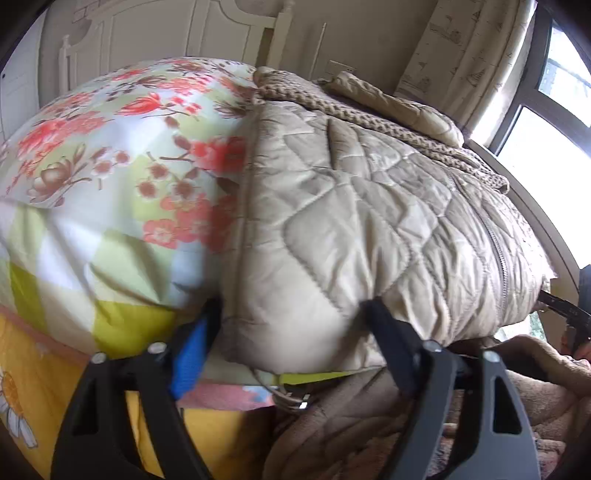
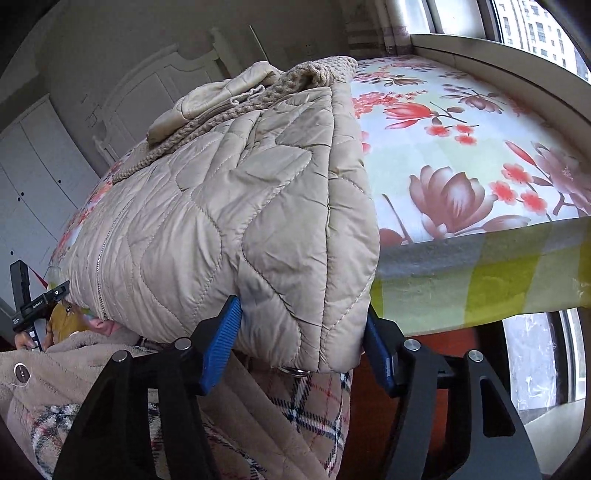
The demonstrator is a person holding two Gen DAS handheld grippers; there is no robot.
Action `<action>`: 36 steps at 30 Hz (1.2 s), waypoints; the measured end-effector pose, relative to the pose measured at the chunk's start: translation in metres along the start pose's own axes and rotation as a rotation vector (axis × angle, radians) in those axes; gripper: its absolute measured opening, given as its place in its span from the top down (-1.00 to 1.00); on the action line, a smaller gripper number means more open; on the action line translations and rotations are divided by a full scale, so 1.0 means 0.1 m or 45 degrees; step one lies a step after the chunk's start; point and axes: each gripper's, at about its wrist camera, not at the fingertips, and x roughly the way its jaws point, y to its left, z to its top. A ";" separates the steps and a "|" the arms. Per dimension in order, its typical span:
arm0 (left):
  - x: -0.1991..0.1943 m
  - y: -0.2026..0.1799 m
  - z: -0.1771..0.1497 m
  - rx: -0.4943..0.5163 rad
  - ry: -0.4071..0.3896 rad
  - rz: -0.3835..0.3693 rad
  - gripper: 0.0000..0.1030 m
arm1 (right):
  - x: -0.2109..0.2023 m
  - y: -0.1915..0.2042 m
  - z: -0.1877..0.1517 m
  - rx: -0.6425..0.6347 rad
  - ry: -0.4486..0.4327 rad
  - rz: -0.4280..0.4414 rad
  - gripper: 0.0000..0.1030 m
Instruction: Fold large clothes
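A beige quilted jacket (image 1: 351, 206) with a knitted collar (image 1: 369, 114) lies folded on the bed, its hem hanging over the near edge. In the left wrist view my left gripper (image 1: 291, 310) has the hem's left corner between its fingers, and both pads press into the padding. The right wrist view shows the same jacket (image 2: 229, 206), with my right gripper (image 2: 301, 317) closed on the hem's right corner; its blue pads (image 2: 221, 332) touch the fabric on both sides. The zipper (image 2: 101, 266) runs up the front. Part of the other gripper (image 2: 33, 299) shows at the far left.
A floral bedsheet (image 2: 461, 147) covers the bed, with a headboard (image 1: 166, 33) behind. A window (image 2: 535, 26) and its sill run along the bed's far side. A plaid-lined fleecy garment (image 2: 295, 406) hangs below the bed edge. A white wardrobe (image 2: 33, 177) stands at the left.
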 end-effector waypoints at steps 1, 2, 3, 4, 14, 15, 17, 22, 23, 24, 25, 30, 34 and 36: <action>0.00 -0.02 0.00 0.005 0.002 0.009 -0.42 | 0.00 -0.01 0.00 0.002 0.000 0.003 -0.20; 0.01 -0.04 0.01 0.011 0.006 0.023 -0.42 | 0.00 -0.01 0.00 0.007 -0.001 0.008 -0.20; 0.04 -0.05 0.01 0.013 0.015 0.026 -0.42 | 0.00 -0.02 0.00 0.012 -0.003 0.013 -0.20; 0.06 -0.03 0.00 0.004 0.022 0.011 -0.30 | 0.01 -0.03 0.00 0.017 -0.006 0.019 -0.20; -0.77 0.02 0.02 -0.118 -0.140 -0.375 0.72 | -0.80 0.14 -0.04 -0.043 -0.169 0.192 0.68; -0.92 0.04 0.04 -0.137 -0.175 -0.424 0.72 | -1.03 0.16 -0.03 -0.035 -0.223 0.237 0.68; -1.32 0.06 0.08 -0.182 -0.291 -0.542 0.72 | -1.43 0.25 0.00 -0.050 -0.340 0.293 0.68; -1.83 0.17 0.51 -0.251 -0.473 -0.816 0.66 | -2.07 0.49 0.48 -0.102 -0.588 0.357 0.68; -1.83 0.18 0.69 -0.277 -0.475 -0.842 0.66 | -2.09 0.52 0.64 -0.106 -0.597 0.362 0.68; -1.78 0.20 0.92 -0.308 -0.470 -0.858 0.65 | -2.06 0.57 0.85 -0.115 -0.600 0.351 0.68; -1.72 0.21 1.10 -0.317 -0.466 -0.866 0.65 | -2.01 0.62 1.07 -0.123 -0.592 0.329 0.68; -0.91 0.21 2.43 -0.414 -0.384 -0.724 0.64 | -1.20 0.69 2.31 -0.040 -0.458 0.208 0.68; 0.18 0.43 3.13 -0.592 -0.233 -0.531 0.28 | -0.13 0.33 2.97 0.227 -0.286 0.131 0.66; 0.84 0.61 3.21 -0.706 -0.111 -0.381 0.28 | 0.45 0.13 3.04 0.366 -0.178 0.108 0.60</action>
